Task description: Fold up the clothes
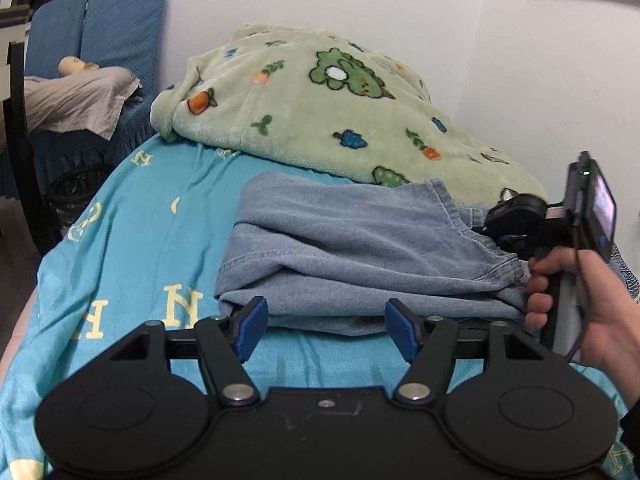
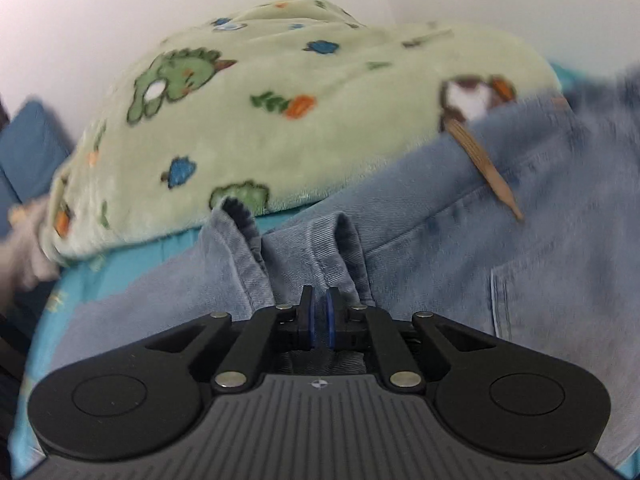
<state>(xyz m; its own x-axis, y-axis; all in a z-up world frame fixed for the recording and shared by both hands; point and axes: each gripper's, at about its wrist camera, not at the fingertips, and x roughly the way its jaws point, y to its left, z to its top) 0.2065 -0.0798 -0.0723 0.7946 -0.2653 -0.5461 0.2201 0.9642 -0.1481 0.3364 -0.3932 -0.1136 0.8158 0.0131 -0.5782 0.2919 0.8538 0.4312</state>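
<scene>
Where bed holds one jeans (image 1: pixel 352 256) — one blanket (image 1: pixel 304 104).

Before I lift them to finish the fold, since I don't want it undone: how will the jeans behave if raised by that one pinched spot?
Probably floppy: the jeans lie in soft creased layers on the bed sheet. The right gripper pinches only a small bunched ridge, so the rest would likely sag and unfold. Denim looks fairly heavy, so the pinch might slip; the open left gripper could support the near edge.

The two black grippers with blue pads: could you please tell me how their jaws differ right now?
The left gripper stands open and empty before the folded blue denim garment; the right gripper is shut, pinching a fold of that denim. Both hover over the turquoise bed sheet.
</scene>
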